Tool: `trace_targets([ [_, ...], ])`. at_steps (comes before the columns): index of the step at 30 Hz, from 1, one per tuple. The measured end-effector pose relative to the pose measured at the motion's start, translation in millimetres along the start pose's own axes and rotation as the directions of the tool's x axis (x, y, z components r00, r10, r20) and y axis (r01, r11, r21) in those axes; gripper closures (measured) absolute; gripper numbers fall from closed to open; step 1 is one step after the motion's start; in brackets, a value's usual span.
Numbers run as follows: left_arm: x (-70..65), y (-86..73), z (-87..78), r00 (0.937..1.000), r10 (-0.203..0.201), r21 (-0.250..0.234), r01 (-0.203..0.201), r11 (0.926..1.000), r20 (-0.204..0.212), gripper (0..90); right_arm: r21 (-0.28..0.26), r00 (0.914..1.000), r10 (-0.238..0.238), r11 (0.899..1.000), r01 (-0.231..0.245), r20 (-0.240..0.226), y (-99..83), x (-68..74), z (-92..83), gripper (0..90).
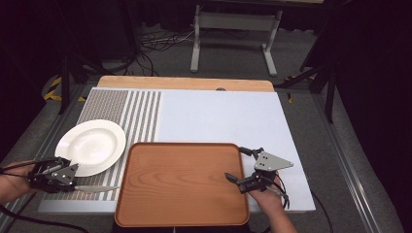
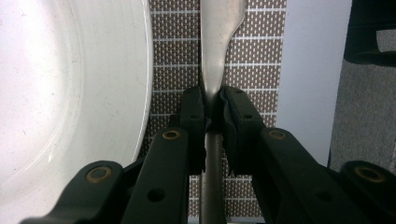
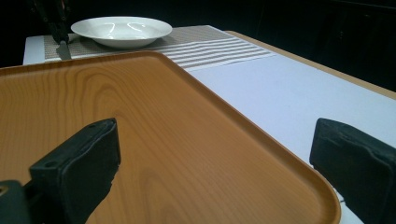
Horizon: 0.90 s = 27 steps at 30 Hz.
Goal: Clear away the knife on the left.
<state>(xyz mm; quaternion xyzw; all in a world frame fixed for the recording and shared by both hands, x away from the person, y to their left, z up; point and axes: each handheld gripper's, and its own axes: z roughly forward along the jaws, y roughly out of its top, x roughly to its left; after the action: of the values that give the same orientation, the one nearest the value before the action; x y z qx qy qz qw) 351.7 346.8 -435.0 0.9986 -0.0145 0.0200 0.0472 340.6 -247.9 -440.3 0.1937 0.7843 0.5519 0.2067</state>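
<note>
My left gripper [image 1: 73,186] lies at the table's front left, shut on the handle of a silver knife [image 1: 95,188]. The knife rests on the striped placemat [image 1: 127,110] just in front of the white plate [image 1: 91,145]. In the left gripper view the pads [image 2: 194,107] squeeze the knife [image 2: 217,44] beside the plate's rim [image 2: 135,70]. My right gripper [image 1: 236,164] is open at the right rim of the brown wooden tray [image 1: 182,187]. In the right gripper view its jaws straddle the tray's edge [image 3: 261,140] with nothing held between them.
A white mat [image 1: 221,116] covers most of the wooden table. Beyond the tray [image 3: 93,102] stand the plate [image 3: 121,29] and the left gripper's knife [image 3: 64,49]. A table frame [image 1: 235,36] and cables lie on the floor behind.
</note>
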Motion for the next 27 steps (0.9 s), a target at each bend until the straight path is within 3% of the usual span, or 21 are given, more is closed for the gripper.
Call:
trace_targets([
  [13, -1.0, -0.2, -3.6, 0.9996, -0.024, 0.005, 0.024, 0.9997, -0.017, 79.9, -0.017, 1.0, 0.004, 1.0, -0.004, 0.002, 0.7, -1.1, -3.5, 2.4],
  [21, -3.7, -0.4, -21.9, 0.9975, -0.06, -0.074, 0.058, 0.9956, -0.036, 80.2, -0.025, 0.9999, 0.007, 1.0, -0.007, 0.012, 0.7, -2.2, -4.3, 2.4],
  [27, -5.4, 7.0, -34.6, 0.9968, -0.06, -0.115, 0.054, 0.9918, -0.052, 80.2, -0.027, 0.9999, 0.008, 1.0, -0.008, 0.011, 0.9, -2.3, -4.5, 2.4],
])
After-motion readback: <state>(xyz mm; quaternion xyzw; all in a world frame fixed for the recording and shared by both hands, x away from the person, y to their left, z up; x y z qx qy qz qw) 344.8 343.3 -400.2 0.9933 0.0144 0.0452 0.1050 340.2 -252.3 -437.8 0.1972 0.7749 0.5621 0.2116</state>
